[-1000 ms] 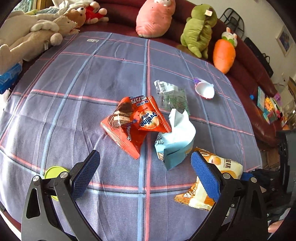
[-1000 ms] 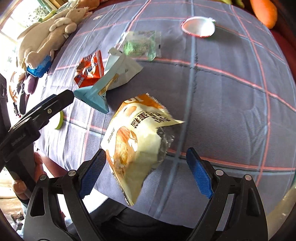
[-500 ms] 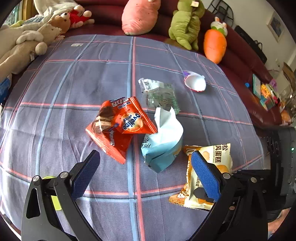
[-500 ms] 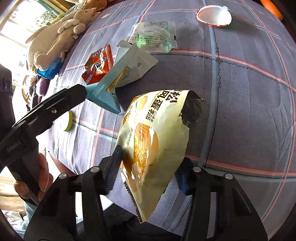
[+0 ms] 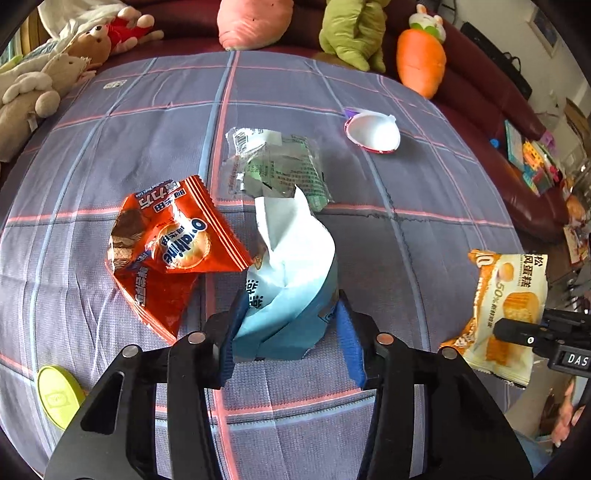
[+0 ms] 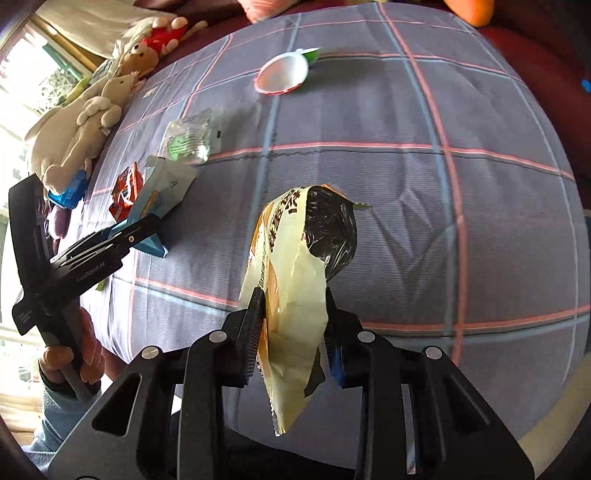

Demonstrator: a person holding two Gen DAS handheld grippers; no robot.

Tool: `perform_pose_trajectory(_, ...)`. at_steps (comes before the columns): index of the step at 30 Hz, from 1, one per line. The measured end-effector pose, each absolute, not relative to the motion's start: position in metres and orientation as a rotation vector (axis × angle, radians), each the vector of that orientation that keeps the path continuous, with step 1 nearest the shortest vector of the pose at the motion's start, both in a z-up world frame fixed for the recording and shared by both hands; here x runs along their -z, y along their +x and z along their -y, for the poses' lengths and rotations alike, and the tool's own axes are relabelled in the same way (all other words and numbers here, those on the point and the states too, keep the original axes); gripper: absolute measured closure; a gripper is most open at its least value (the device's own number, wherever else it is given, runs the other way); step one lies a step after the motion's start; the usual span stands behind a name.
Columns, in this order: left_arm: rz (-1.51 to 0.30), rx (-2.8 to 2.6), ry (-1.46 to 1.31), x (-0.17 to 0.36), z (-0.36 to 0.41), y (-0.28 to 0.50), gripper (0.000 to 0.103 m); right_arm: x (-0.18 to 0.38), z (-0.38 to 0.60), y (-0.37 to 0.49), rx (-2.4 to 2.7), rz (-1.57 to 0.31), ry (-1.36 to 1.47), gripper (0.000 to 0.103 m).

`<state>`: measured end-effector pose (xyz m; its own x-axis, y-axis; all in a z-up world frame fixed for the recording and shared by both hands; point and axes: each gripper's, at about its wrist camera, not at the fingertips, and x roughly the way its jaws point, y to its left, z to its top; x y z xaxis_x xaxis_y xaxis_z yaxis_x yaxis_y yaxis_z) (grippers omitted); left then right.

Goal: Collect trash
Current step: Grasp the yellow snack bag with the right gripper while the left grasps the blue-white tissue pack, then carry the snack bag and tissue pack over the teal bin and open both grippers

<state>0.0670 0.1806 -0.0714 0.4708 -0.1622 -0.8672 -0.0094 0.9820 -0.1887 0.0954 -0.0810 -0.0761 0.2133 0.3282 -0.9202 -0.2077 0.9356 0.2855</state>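
Note:
My left gripper is shut on a light-blue and white wrapper that rests on the plaid cloth; it also shows in the right wrist view. My right gripper is shut on a yellow cake wrapper and holds it above the cloth; this wrapper shows at the right of the left wrist view. A red Ovaltine wrapper, a clear green wrapper and a white cup lid lie on the cloth.
A yellow-green lid lies near the cloth's front left edge. Plush toys line the far side: a carrot, a green toy, a pink toy and bears. A dark red sofa stands right.
My left gripper moved forward and closed on the light-blue wrapper. My right gripper closed on the yellow cake wrapper and lifted it off the cloth.

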Motion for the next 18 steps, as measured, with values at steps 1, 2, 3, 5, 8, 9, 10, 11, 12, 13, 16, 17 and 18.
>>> perform_pose_trajectory(1,-1.077,0.101,-0.177,0.071,-0.178,0.067,0.058,0.075,0.090,0.095,-0.363,-1.298,0.116,0.074)
perform_pose_trajectory(2,-1.079,0.117,-0.188,0.069,-0.175,0.066,0.059,0.073,0.096,0.095,-0.355,-1.293,0.124,0.074)
perform_pose_trajectory(3,-1.077,0.135,-0.192,0.068,-0.171,0.065,0.059,0.071,0.106,0.096,-0.344,-1.283,0.135,0.074)
perform_pose_trajectory(5,-1.070,0.161,-0.183,0.063,-0.159,0.062,0.059,0.069,0.117,0.095,-0.331,-1.270,0.148,0.074)
perform_pose_trajectory(8,-1.069,0.221,-0.200,0.058,-0.139,0.059,0.059,0.066,0.138,0.095,-0.312,-1.253,0.173,0.074)
perform_pose_trajectory(9,-1.070,0.233,-0.198,0.056,-0.132,0.059,0.059,0.065,0.145,0.095,-0.305,-1.248,0.179,0.074)
perform_pose_trajectory(10,-1.072,0.246,-0.194,0.056,-0.124,0.059,0.059,0.064,0.151,0.094,-0.299,-1.244,0.182,0.074)
perform_pose_trajectory(11,-1.074,0.256,-0.186,0.055,-0.115,0.059,0.059,0.063,0.155,0.093,-0.294,-1.241,0.186,0.074)
perform_pose_trajectory(12,-1.075,0.265,-0.176,0.054,-0.107,0.058,0.059,0.062,0.162,0.091,-0.286,-1.236,0.192,0.074)
perform_pose_trajectory(13,-1.075,0.275,-0.167,0.054,-0.099,0.059,0.059,0.061,0.169,0.090,-0.281,-1.230,0.197,0.074)
perform_pose_trajectory(16,-1.073,0.314,-0.137,0.050,-0.072,0.060,0.059,0.055,0.191,0.086,-0.259,-1.209,0.216,0.074)
perform_pose_trajectory(17,-1.072,0.325,-0.129,0.049,-0.063,0.060,0.059,0.054,0.197,0.084,-0.254,-1.205,0.223,0.074)
perform_pose_trajectory(18,-1.072,0.340,-0.121,0.047,-0.053,0.061,0.059,0.052,0.207,0.083,-0.246,-1.195,0.233,0.074)
